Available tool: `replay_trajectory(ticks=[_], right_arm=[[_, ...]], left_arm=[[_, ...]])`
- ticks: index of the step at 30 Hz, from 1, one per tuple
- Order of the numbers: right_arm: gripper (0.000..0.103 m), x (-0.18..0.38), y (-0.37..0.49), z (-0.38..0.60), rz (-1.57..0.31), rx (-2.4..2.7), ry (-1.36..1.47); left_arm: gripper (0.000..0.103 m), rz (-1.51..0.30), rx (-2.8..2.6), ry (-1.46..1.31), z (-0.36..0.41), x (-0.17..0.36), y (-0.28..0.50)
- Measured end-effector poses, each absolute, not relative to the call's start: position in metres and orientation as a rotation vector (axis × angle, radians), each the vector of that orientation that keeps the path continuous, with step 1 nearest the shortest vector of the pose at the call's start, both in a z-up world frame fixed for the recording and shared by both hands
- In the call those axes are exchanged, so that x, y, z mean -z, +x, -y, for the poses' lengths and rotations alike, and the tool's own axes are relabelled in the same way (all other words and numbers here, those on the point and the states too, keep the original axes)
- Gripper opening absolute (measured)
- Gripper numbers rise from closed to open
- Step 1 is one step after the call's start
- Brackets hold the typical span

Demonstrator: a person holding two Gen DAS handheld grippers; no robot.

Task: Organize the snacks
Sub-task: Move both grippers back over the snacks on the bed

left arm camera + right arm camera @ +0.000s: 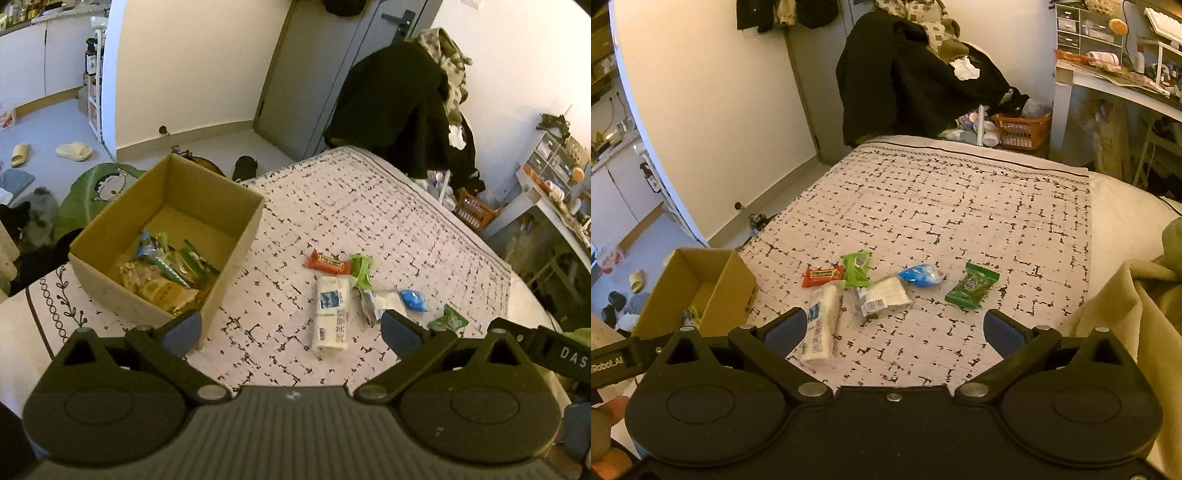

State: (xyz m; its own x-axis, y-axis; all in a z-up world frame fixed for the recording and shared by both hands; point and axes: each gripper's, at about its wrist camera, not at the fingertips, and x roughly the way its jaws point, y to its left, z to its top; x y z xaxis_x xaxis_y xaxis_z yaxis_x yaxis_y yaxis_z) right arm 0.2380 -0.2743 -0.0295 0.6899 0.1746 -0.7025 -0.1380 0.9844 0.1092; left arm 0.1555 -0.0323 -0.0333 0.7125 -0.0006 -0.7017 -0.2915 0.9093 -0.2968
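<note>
Both the left gripper (291, 326) and right gripper (894, 328) hang empty with fingers wide open over the bed (960, 192), the box (236, 251) is part full, and six snacks (882, 295) lie loose nearby, so next comes grabbing one.

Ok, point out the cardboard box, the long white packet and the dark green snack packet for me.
cardboard box (236, 254): left wrist view, on its right outer wall.
long white packet (822, 326): right wrist view, on the middle of its wrapper.
dark green snack packet (972, 285): right wrist view, on the centre of its printed face.
</note>
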Motion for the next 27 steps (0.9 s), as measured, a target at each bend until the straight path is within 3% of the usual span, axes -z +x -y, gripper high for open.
replay_trajectory(ticks=[27], right_arm=[[0.102,0.060,0.275,0.318,-0.830,-0.047,0.105]], left_arm=[[0.095,-0.818,-0.098,-0.429,0.069,0.084,0.212]])
